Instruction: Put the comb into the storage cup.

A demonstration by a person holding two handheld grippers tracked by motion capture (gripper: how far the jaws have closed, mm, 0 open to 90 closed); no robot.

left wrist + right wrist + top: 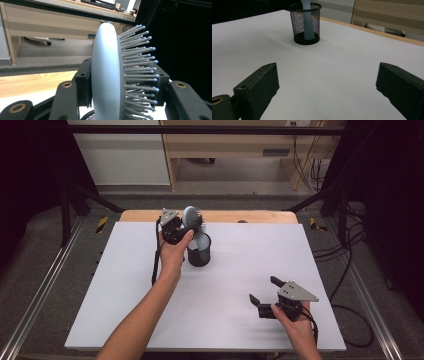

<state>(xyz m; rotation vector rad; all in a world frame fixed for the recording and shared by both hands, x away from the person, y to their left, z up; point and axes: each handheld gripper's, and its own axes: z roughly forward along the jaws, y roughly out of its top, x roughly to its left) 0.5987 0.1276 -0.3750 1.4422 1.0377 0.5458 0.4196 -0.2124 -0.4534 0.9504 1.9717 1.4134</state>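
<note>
Gripping the hairbrush (pixel 107 75) by its head, the left gripper (pixel 176 226) holds its handle inside the mesh cup (pixel 199 251); only release appears left. The right gripper (pixel 267 296) rests wide open, empty.

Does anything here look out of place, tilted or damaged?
Nothing looks damaged or spilled. The pale blue plastic hairbrush stands handle-down in the black wire-mesh cup, leaning a little, because the left tool grips its head. The right tool is open above the white table.
</note>
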